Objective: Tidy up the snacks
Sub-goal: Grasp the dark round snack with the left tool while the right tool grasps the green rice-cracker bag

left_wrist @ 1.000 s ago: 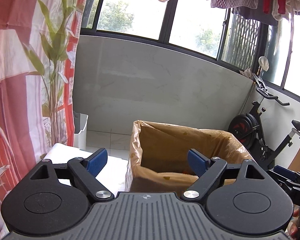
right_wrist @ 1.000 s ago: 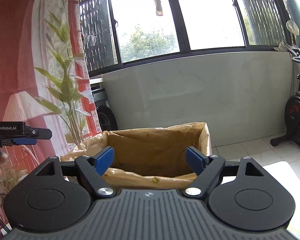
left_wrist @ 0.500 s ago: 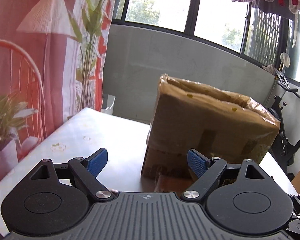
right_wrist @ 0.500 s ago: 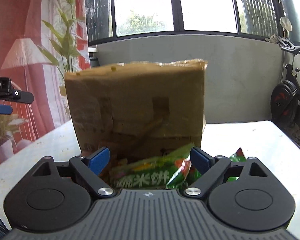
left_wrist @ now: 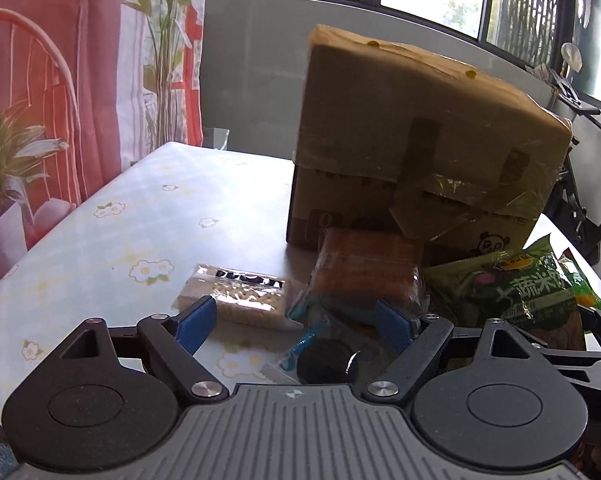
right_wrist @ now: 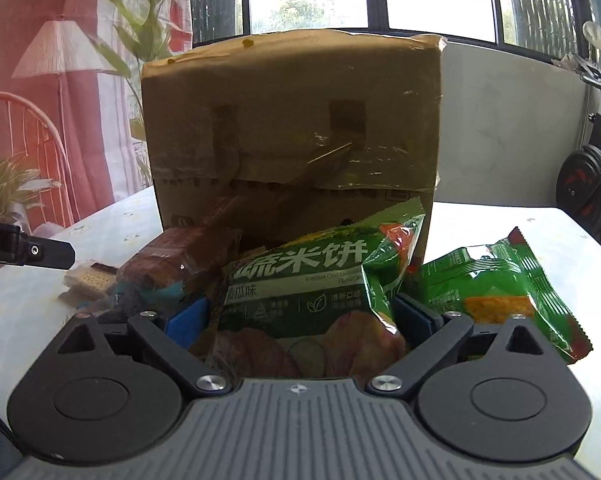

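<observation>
We are bringing both grippers low over the table (left_wrist: 112,216), toward the snacks that are lying in front of the box (right_wrist: 292,128).

In the right wrist view, the right gripper (right_wrist: 300,316) is standing wide apart, and its jaws have just been opening. The green bag (right_wrist: 312,280) is lying between them in the centre of the frame, but the pads are not pressing on it. A second green bag (right_wrist: 496,284) is lying just beside it, at the right of the frame.

In the left wrist view, the left gripper (left_wrist: 296,326) is also standing apart, with nothing clamped. The orange pack (left_wrist: 364,276) is sitting in the centre, close to the right finger (left_wrist: 394,326), and the pale bar (left_wrist: 236,296) is lying at the lower left of centre, near the left finger (left_wrist: 194,322).

To do this step well, we think each gripper should be taking only one packet. The right one should be closing on the middle of the green bag, slowly, because such a bag is probably puffy and slippery. We should be keeping the fingers away from the second bag, so that it is not dragged. The box is tall, so we are probably needing a high lift afterwards.
</observation>
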Action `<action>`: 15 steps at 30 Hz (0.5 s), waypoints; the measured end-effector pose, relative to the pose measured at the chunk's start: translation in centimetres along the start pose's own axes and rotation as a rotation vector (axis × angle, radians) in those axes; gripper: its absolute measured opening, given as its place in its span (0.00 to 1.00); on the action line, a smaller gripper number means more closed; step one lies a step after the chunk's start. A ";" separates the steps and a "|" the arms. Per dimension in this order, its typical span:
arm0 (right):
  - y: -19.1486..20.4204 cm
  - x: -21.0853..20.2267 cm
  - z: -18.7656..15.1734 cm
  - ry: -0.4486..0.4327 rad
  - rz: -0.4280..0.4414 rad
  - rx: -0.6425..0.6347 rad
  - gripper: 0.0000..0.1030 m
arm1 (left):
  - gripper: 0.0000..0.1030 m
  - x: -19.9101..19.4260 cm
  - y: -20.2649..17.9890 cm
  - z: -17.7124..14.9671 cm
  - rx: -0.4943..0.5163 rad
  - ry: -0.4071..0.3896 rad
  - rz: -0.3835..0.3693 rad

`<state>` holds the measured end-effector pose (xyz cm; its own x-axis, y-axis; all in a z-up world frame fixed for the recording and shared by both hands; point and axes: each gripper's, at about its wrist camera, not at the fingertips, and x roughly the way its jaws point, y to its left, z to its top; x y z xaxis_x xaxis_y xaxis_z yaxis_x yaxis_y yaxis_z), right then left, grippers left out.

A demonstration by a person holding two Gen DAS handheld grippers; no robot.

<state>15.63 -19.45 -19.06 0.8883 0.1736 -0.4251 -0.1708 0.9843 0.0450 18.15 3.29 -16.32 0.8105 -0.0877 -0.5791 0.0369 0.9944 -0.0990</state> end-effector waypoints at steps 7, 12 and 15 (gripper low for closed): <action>-1.1 -0.4 -0.8 -0.046 0.007 0.028 0.79 | 0.85 0.4 -0.8 -1.8 0.024 0.039 -0.021; -1.5 -0.7 -0.9 -0.060 0.024 0.039 0.75 | 0.83 1.5 -1.0 -2.4 0.037 0.085 -0.025; -1.4 -0.8 -1.0 -0.062 0.034 0.028 0.75 | 0.81 1.9 -1.1 -2.6 0.042 0.101 -0.028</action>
<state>14.76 -20.97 -19.69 0.9068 0.2082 -0.3665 -0.1907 0.9781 0.0839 18.15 1.86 -19.46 0.7456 -0.1184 -0.6558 0.0845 0.9929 -0.0833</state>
